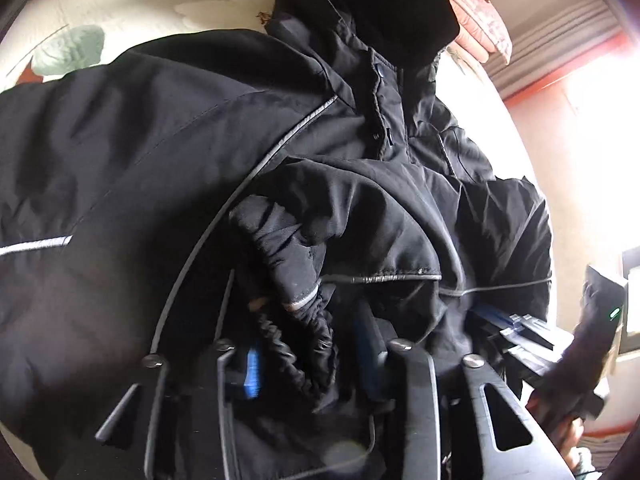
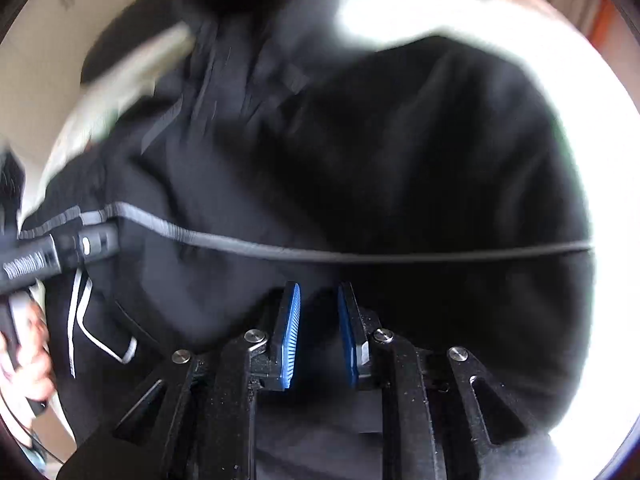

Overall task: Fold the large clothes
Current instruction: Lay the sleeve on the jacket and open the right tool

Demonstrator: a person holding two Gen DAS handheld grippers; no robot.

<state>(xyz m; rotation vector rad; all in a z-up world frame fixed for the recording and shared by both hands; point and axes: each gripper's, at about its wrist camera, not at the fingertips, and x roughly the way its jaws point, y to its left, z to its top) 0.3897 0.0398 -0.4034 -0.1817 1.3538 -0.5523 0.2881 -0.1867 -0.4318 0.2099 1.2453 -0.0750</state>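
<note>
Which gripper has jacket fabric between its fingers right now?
The left gripper: the jacket's elastic cuff sits between its fingers. The right gripper is open, holding nothing.

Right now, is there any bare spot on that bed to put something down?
Only past the black jacket: a strip of floral bedspread beyond its shoulder, and a glare-washed patch beside its far sleeve. Nearer, it is crowded: the left tool grips the cuff, the right tool hovers open.

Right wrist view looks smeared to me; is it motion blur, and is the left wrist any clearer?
Right wrist view: the jacket is streaked with motion blur, and white glare burns out the top and right edge. Left wrist view: sharper, the jacket's seams and snaps are readable, the cuff sits between the tool's fingers, and the window is overexposed.
</note>
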